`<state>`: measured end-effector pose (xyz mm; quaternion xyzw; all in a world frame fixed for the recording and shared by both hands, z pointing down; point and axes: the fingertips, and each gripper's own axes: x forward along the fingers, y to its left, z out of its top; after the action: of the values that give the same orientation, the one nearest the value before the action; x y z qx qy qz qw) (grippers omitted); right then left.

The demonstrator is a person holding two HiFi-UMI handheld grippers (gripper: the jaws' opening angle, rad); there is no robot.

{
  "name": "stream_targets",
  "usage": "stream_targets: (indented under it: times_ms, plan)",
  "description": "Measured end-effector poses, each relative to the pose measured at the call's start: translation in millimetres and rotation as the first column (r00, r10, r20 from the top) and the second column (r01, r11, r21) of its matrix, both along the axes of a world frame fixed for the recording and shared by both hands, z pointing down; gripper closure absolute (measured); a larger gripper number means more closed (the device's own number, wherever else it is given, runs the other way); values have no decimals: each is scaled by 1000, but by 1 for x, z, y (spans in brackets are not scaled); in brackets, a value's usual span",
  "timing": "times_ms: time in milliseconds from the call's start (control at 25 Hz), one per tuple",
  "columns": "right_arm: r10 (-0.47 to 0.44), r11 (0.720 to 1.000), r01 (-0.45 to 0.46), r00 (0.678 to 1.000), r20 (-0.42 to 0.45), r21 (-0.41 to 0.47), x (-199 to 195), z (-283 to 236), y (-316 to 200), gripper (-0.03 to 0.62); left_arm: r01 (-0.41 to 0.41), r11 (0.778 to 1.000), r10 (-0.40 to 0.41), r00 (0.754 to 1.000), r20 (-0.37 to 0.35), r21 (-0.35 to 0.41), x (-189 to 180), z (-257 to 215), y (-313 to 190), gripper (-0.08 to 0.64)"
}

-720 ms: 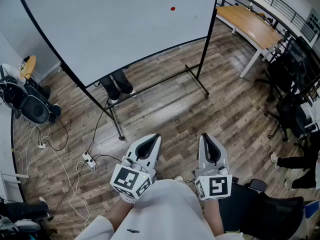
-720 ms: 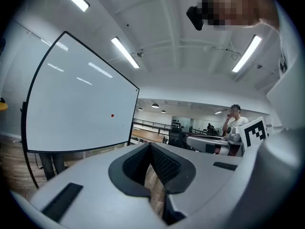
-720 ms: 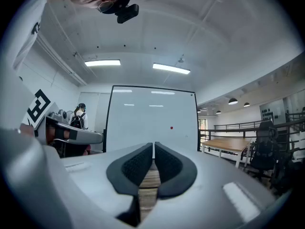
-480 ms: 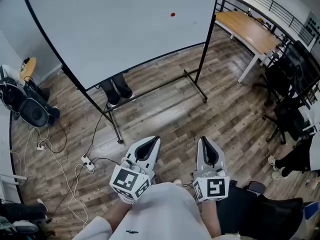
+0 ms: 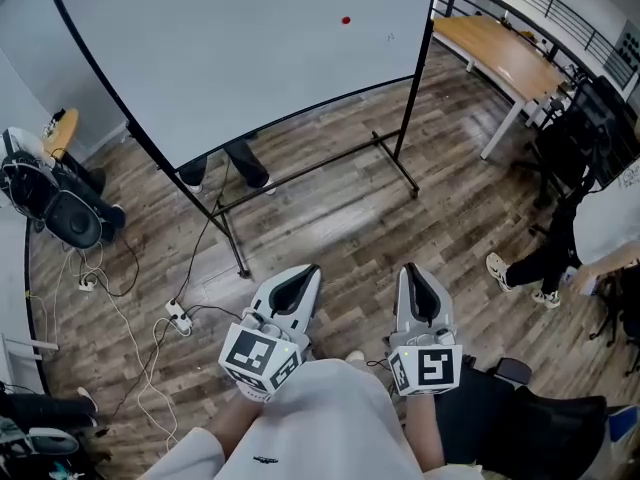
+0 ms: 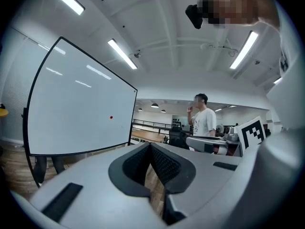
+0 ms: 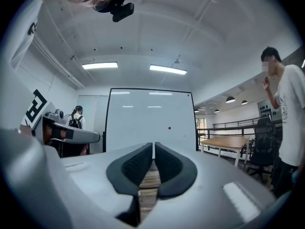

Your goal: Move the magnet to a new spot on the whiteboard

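A small red magnet (image 5: 346, 20) sticks on the upper right part of the big whiteboard (image 5: 250, 68), which stands on a black frame across the wooden floor. Both grippers are held low and close to my body, far from the board. The left gripper (image 5: 303, 276) and the right gripper (image 5: 415, 276) are both shut with nothing between their pads. In the left gripper view the magnet (image 6: 111, 118) is a red dot on the whiteboard (image 6: 76, 109) beyond the left gripper (image 6: 150, 145). The right gripper view shows the magnet (image 7: 169, 127) above the right gripper (image 7: 153, 145).
A wooden table (image 5: 505, 53) and black office chairs (image 5: 575, 138) stand to the right. A person in a white shirt (image 5: 600, 228) walks at the right edge. Someone's legs (image 5: 245, 163) show behind the board. Bags (image 5: 60, 213) and a power strip with cables (image 5: 178, 320) lie at the left.
A person in a white shirt has walked into view at the right. The legs behind the whiteboard have shifted. Both grippers stay shut and have hardly moved.
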<state>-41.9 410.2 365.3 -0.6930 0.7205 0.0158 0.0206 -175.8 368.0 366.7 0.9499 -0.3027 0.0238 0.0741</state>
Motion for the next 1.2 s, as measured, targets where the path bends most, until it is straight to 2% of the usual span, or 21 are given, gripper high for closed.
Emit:
stream_targets:
  times_ms: [160, 440, 640, 920, 1200]
  plan:
    - [-13, 1000, 13, 1000, 10, 12, 15, 3, 8, 579, 17, 1000, -17, 1000, 9, 10, 13, 2, 8, 554]
    - [-27, 1000, 27, 1000, 10, 17, 32, 12, 22, 578, 2, 1000, -2, 1000, 10, 20, 40, 5, 26, 554]
    - [-40, 999, 40, 999, 13, 0, 44, 18, 10, 578, 14, 1000, -14, 1000, 17, -1, 51, 14, 11, 554]
    - [-45, 999, 45, 999, 11, -6, 71, 23, -45, 578, 24, 1000, -24, 1000, 10, -7, 78, 18, -45, 554]
    - [-55, 998, 55, 998, -12, -24, 92, 25, -159, 578, 23, 1000, -23, 1000, -14, -12, 106, 21, -160, 554]
